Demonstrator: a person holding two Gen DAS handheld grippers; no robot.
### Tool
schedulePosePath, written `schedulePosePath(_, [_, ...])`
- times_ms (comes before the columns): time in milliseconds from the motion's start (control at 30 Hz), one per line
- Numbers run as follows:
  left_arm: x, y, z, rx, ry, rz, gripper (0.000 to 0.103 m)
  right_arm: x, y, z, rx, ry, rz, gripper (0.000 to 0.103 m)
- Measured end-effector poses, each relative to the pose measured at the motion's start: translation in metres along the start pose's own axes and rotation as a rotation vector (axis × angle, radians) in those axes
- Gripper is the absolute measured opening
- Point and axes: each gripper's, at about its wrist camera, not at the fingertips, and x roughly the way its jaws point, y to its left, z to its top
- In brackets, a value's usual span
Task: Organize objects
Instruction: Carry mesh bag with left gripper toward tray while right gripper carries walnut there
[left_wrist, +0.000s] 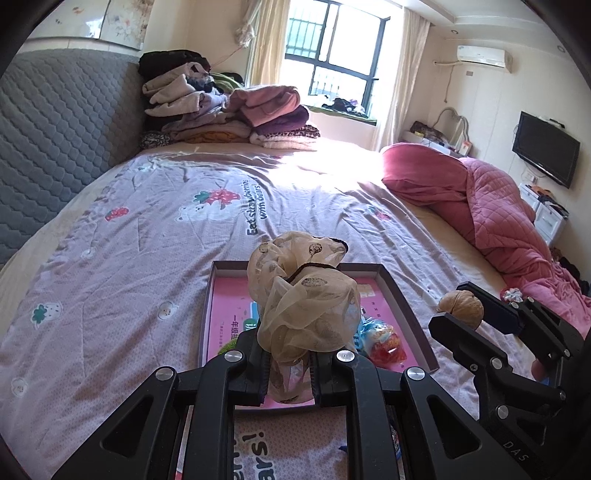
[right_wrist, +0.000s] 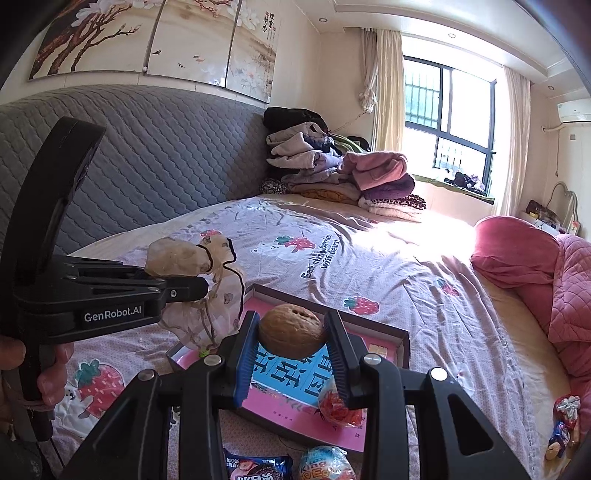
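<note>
The scrunchie (left_wrist: 303, 295) hides the middle of the tray (left_wrist: 391, 288) floor, so the print there reads only in fragments. Its lower end sinks between the left gripper (left_wrist: 289, 373) pads, out of sight. At 4 o'clock in the left view a fingertip (left_wrist: 540, 369) peeks past the right gripper (left_wrist: 476, 314); the rest of that hand is cut off. In the right view the walnut (right_wrist: 291, 336) covers part of the tray's blue lettering. At 6 o'clock a biscuit packet (right_wrist: 255, 467) and an egg-shaped sweet (right_wrist: 327, 463) run off the bottom edge. At 4 o'clock small wrappers (right_wrist: 563, 424) sit at the rim, too distorted to name.
</note>
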Motion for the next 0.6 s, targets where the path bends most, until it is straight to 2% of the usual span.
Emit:
schedulePosePath(400, [0.016,-0.004,-0.001,0.026,0.006,0.05,0.017,0.011,-0.005,0.007,0.022,-0.03,0.007,0.036])
schedulePosePath(600, [0.028,0.0,-0.004,0.033,0.027,0.068,0.017,0.027,-0.007,0.005,0.042,-0.018,0.011,0.036])
